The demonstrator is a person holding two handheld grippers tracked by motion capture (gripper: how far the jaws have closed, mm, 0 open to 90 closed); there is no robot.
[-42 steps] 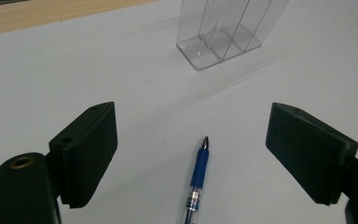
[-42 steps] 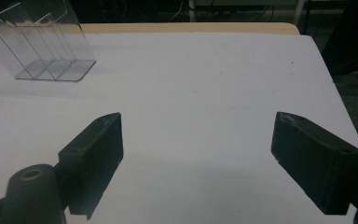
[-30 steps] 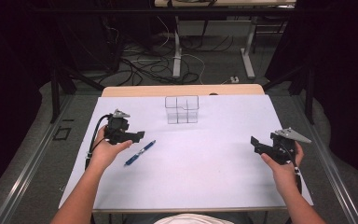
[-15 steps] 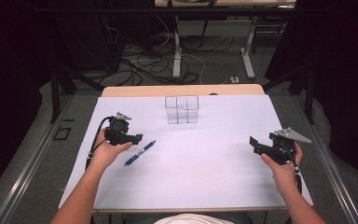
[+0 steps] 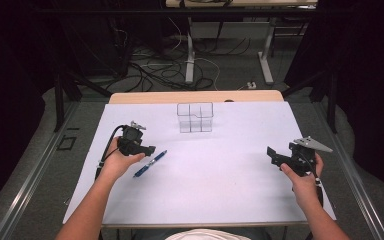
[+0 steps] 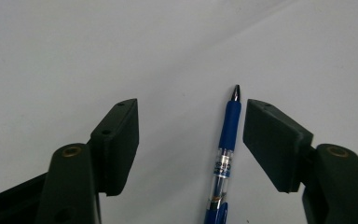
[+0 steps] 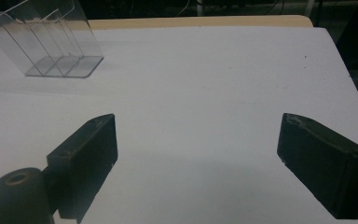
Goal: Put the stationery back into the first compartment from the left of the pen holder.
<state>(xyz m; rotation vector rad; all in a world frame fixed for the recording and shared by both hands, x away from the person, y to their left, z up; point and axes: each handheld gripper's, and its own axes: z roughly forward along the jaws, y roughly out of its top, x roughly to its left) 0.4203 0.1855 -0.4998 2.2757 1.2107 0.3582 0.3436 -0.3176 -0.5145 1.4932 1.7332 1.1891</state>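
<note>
White table under my hands: blue pen [image 6: 227,154] lies lengthwise between my left tongs [image 6: 191,140], closing but not yet touching; right tongs [image 7: 198,163] open, well apart.

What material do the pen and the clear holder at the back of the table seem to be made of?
Pen: probably plastic, with a see-through glossy barrel, a matt blue grip that looks rubbery, and a shiny tip, likely metal.
Clear holder: transparent glossy sheet, acrylic or similar plastic rather than glass, judging by its thin bent walls and dividers; the table surface shows through it.
</note>
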